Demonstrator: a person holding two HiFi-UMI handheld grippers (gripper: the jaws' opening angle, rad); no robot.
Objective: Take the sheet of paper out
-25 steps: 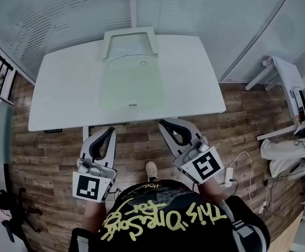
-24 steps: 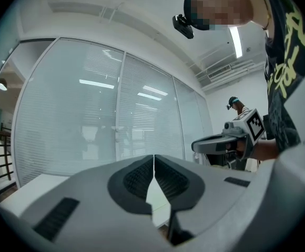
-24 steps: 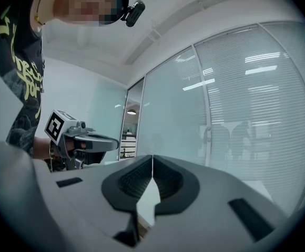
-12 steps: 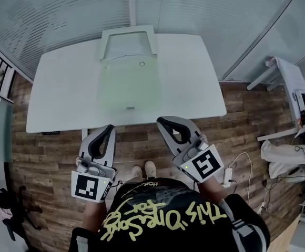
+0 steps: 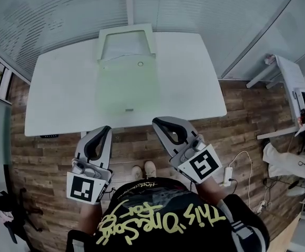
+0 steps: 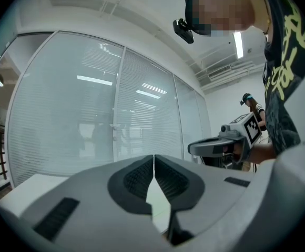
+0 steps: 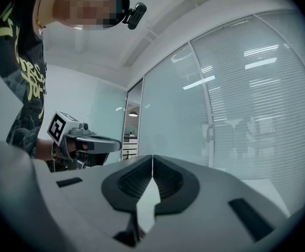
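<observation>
**A:** Step in hand?

**B:** Only the approach, by the look of it. White table [image 5: 58,96] ahead. Flat on its middle, a pale green folder [image 5: 126,91], with its flap opened over the far edge of the table. Nothing touched yet.

**A:** And the grippers?

**B:** Both short of the near edge of the table, above the wooden floor [image 5: 37,156]. Left gripper [image 5: 106,130] closed tight, pad against pad, holding nothing. Right gripper [image 5: 158,123] the same: shut and empty. Plain to see in each gripper view.

**A:** Where to find the sheet of paper [image 5: 125,49]?

**B:** Probably that white patch at the folder's mouth, toward the far edge of the table. Hard to tell apart from the flap itself.

**A:** Next move, then?

**B:** Likely forward over the near edge of the table, with jaws opened. Then one gripper to hold the folder down and the other to pinch the white edge and draw it out. Thin and flat, so a low, careful pinch.

**A:** Anything hidden?

**B:** No table top in either gripper view, only glass wall and blinds. Small round snap [image 5: 140,63] on the folder barely visible.
</observation>
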